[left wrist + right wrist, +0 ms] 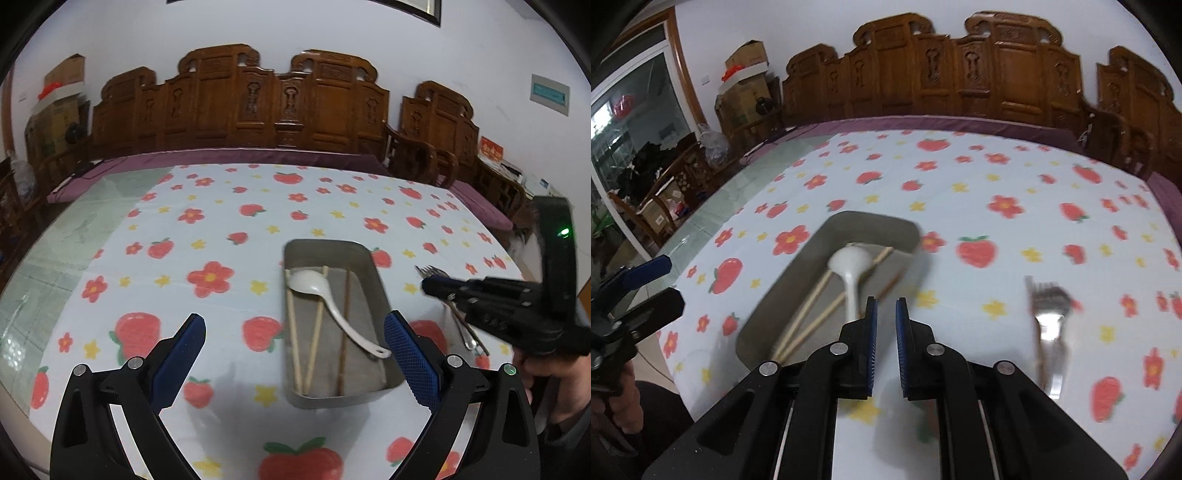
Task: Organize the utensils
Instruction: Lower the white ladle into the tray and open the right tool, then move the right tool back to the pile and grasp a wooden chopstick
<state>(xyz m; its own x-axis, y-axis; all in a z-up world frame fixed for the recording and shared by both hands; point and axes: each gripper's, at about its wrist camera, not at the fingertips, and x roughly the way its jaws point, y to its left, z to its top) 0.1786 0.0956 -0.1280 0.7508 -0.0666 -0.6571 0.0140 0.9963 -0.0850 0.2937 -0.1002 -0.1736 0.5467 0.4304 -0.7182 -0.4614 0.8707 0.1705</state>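
Note:
A grey metal tray (373,269) lies on the strawberry-print tablecloth and holds a white spoon (314,286), a pair of pale chopsticks (293,332) and a dark chopstick (345,332). My left gripper (293,332) is open and empty, its jaws wide apart over the tray's near left. A metal fork (1049,306) lies on the cloth right of the tray (871,221). My right gripper (885,306) is nearly closed with a narrow gap and nothing between the jaws, hovering between tray and fork; it also shows in the left wrist view (428,284).
The tablecloth (207,221) covers a glass-topped table. Carved wooden chairs (240,103) with purple cushions line the far side. Cardboard boxes (746,74) stand at the back left. The left gripper (646,288) shows at the left edge of the right wrist view.

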